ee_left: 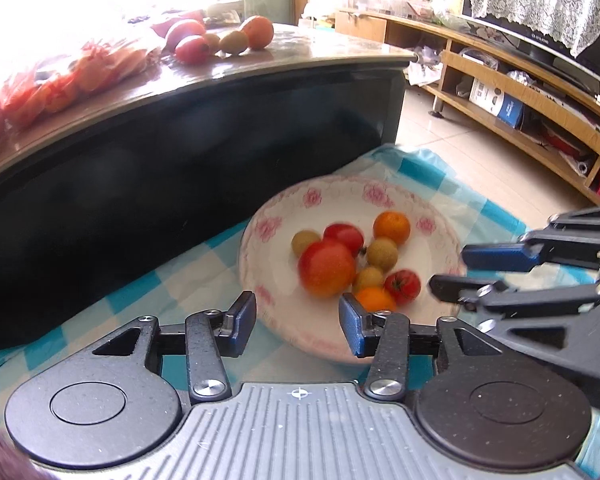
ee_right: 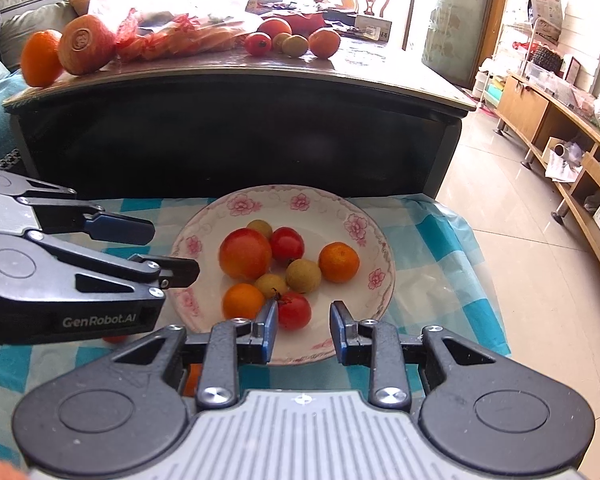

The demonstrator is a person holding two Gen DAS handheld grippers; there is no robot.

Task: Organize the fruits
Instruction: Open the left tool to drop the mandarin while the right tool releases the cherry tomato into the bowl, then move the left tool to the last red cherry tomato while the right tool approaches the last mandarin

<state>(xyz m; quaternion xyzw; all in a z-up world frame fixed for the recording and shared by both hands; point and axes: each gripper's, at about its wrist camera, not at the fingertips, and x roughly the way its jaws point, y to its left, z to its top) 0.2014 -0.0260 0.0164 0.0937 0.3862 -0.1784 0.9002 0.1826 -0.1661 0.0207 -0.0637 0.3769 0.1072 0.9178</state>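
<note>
A white plate with a pink flower rim (ee_right: pixel 300 202) (ee_left: pixel 312 199) sits on a blue checked cloth (ee_right: pixel 440 248). It holds a big red-orange fruit (ee_right: pixel 245 253) (ee_left: pixel 327 267), two red tomatoes (ee_right: pixel 294 310), two mandarins (ee_right: pixel 339 262) and several small brown longans (ee_right: pixel 303 276). My right gripper (ee_right: pixel 304 332) stands open at the plate's near rim, nothing between its fingers. My left gripper (ee_left: pixel 298 326) is open too, at the plate's near-left rim, and shows at the left of the right wrist view (ee_right: pixel 164 250). The right gripper (ee_left: pixel 450 270) juts in from the right of the left wrist view.
A dark low table (ee_right: pixel 240 132) rises right behind the plate. On its top lie more fruit: a tomato (ee_right: pixel 258 44), oranges (ee_right: pixel 324 42), a red net bag of oranges (ee_right: pixel 172 38). Tiled floor (ee_right: pixel 520 280) and a wooden TV unit (ee_left: pixel 520 92) lie to the right.
</note>
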